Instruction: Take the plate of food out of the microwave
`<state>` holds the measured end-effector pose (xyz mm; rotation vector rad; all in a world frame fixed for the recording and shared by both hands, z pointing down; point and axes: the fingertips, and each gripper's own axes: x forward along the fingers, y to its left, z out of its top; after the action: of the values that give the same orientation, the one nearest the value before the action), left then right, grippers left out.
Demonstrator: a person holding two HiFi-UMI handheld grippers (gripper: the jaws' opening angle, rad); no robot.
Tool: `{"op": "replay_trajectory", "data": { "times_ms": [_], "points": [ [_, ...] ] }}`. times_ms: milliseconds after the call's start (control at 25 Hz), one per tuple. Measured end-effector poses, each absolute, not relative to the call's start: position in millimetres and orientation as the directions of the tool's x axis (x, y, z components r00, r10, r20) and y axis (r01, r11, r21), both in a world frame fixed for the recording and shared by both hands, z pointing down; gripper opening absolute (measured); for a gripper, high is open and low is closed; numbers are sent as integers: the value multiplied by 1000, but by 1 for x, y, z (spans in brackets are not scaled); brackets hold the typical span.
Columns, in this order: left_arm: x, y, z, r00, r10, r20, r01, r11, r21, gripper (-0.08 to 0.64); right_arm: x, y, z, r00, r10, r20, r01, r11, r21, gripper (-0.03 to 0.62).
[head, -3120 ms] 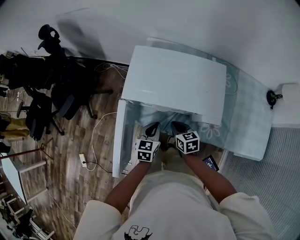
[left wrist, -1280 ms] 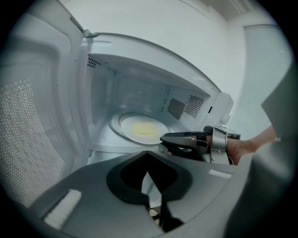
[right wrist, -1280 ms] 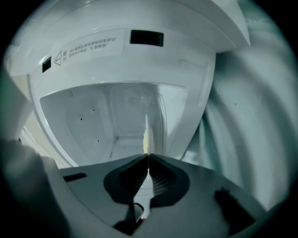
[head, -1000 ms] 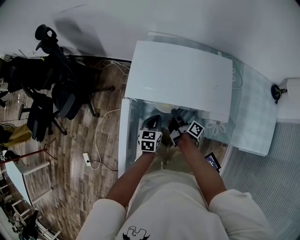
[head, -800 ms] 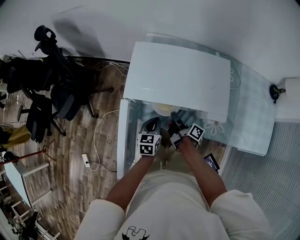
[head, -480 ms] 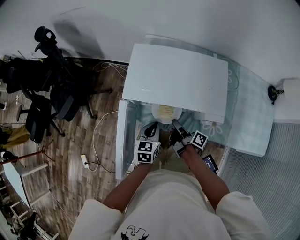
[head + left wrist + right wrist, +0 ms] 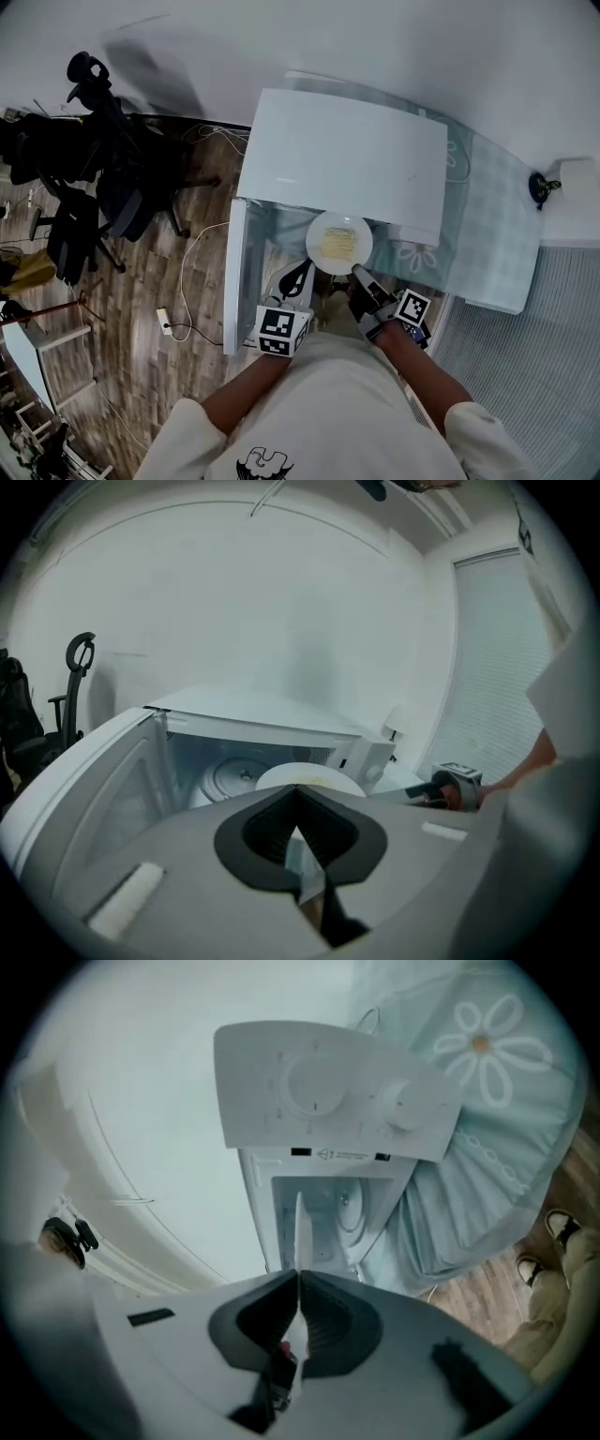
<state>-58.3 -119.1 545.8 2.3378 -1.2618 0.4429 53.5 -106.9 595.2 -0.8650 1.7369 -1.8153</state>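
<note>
A white plate (image 7: 338,242) with pale yellow food hangs in front of the open white microwave (image 7: 339,157), outside its cavity. My right gripper (image 7: 357,273) is shut on the plate's near rim. In the right gripper view the plate (image 7: 297,1227) shows edge-on, clamped in the right gripper (image 7: 298,1275). My left gripper (image 7: 301,273) is just left of the plate, shut and empty. In the left gripper view the left gripper (image 7: 297,790) points at the plate (image 7: 310,776). Behind the plate lies the bare glass turntable (image 7: 231,778).
The microwave door (image 7: 231,277) stands open to the left. The microwave sits on a table with a light blue flower cloth (image 7: 489,230). Dark office chairs (image 7: 101,192), white cables and a power strip (image 7: 166,322) lie on the wooden floor at left.
The plate has come out of the microwave cavity toward me, held by the right gripper. Both grippers have drawn back, and the left one has moved away from the opening.
</note>
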Motion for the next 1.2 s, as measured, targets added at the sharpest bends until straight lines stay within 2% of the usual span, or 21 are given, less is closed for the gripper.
{"op": "replay_trajectory", "data": {
  "times_ms": [320, 1200],
  "points": [
    [-59, -88, 545, 549, -660, 513, -824, -531, 199, 3, 71, -80, 560, -720, -687, 93, -38, -94, -995, 20],
    [-74, -96, 516, 497, -746, 443, -861, -487, 145, 3, 54, -71, 551, -773, -629, 80, -41, -76, -996, 20]
  ]
}}
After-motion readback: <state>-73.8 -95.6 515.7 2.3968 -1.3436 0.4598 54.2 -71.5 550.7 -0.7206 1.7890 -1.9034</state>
